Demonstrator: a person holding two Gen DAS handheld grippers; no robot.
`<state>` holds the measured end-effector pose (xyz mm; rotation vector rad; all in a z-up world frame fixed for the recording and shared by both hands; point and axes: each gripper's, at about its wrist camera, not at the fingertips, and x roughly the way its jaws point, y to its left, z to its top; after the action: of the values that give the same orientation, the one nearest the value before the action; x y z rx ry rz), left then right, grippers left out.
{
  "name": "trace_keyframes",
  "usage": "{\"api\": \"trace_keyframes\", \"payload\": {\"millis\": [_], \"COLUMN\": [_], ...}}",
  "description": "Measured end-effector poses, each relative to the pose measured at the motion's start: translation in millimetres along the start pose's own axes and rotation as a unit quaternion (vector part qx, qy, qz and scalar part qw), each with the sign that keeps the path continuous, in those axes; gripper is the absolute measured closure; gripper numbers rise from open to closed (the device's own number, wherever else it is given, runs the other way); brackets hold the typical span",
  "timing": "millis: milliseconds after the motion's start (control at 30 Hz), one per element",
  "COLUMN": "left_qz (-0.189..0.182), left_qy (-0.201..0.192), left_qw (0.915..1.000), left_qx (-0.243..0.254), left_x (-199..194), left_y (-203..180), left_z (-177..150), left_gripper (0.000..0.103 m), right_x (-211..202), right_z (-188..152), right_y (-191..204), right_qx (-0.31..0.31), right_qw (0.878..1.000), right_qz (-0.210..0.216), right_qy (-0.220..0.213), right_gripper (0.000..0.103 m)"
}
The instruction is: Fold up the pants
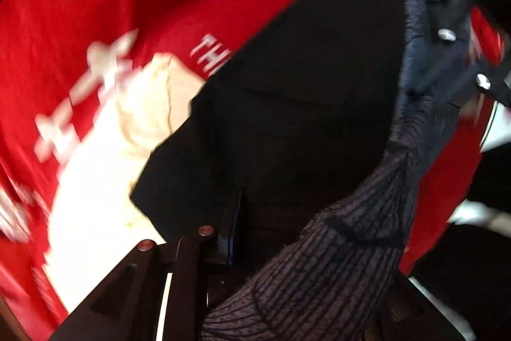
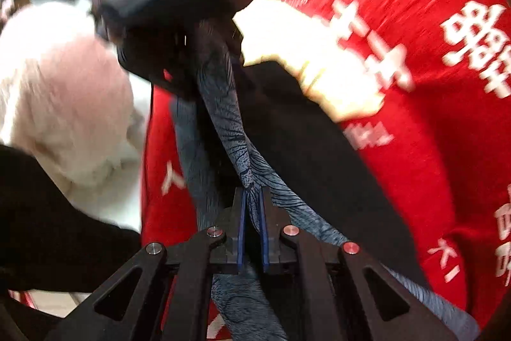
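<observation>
- Two grippers are at work on one pair of dark pants (image 2: 242, 149), and both pictures are blurry, so some things are hard to see.
- Right gripper (image 2: 252, 229): its two blue pads are nearly closed, with a bunch of the ribbed, grey-blue pants cloth pinched between them.
- From that pinch the pants run up and away to the other tool at the top of the right wrist picture.
- Left gripper (image 1: 230, 229): one blue pad shows at the bottom of its picture, and dark cloth hides the rest. I cannot tell how wide it is open or if it has a hold.
- In the left wrist picture the pants (image 1: 303, 104) fill the middle. A ribbed part droops down on the right.
- The pants look lifted up above a red cloth (image 2: 415, 53) with white letters. A pale cream cloth (image 1: 105, 174) lies on the red one, just beside the pants.
- I think the step now is lifting and carrying the pants to bring one part over another. No neat fold shows yet, so the job looks far from done.
- Next, I think the pants need to come down flat on the red cloth, with the edges lined up.
- Letting go before the pants lie flat could leave them in a heap.
</observation>
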<state>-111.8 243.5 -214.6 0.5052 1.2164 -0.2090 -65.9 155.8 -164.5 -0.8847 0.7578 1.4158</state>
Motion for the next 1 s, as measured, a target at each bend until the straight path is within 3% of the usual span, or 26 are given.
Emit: {"api": "trace_keyframes", "payload": {"millis": [133,367,400,467,500,600,700,767,833,1000], "left_qz": [-0.002,0.021,0.017,0.013,0.019,0.023,0.015,-0.01,-0.045,-0.085], "left_qy": [0.001,0.005,0.01,0.035,0.046,0.064,0.073,0.065,0.044,0.01], "left_qw": [1.0,0.9998,0.9997,0.9992,0.9987,0.9976,0.9957,0.9918,0.9857,0.968], "left_qx": [-0.005,-0.005,-0.014,-0.018,-0.011,-0.006,-0.054,-0.109,-0.157,-0.236], "left_x": [-6.3,-23.8,-22.7,-18.2,-14.2,-15.6,-34.0,-49.2,-67.8,-85.5], "left_y": [0.4,-0.4,1.8,2.1,2.4,5.8,19.7,29.3,32.8,19.6], "left_z": [3.1,5.0,2.3,-7.9,-12.8,-30.6,-38.7,-38.0,-34.0,-28.5], "left_gripper": [0.081,0.08,0.076,0.048,0.028,0.026,0.026,0.026,0.026,0.026], "right_x": [22.9,13.9,4.9,-0.7,4.5,21.6,19.8,24.6,27.6,8.4], "right_z": [-9.0,-4.0,-2.1,-3.6,-7.7,-15.4,-9.5,-7.9,-3.4,-1.2], "right_y": [11.9,15.4,20.2,26.8,29.7,38.8,36.0,38.3,38.9,31.5], "right_qx": [-0.003,0.009,0.007,0.009,0.018,0.016,0.03,0.027,0.029,0.074], "right_qw": [1.0,1.0,1.0,0.999,0.999,1.0,0.999,0.999,0.999,0.996], "right_qz": [-0.011,-0.015,-0.011,-0.001,0.01,0.012,0.017,0.014,0.014,0.02], "right_qy": [0.017,-0.01,-0.025,-0.037,-0.031,-0.01,-0.025,-0.021,-0.022,-0.04], "right_gripper": [0.093,0.095,0.095,0.095,0.095,0.095,0.095,0.095,0.095,0.09]}}
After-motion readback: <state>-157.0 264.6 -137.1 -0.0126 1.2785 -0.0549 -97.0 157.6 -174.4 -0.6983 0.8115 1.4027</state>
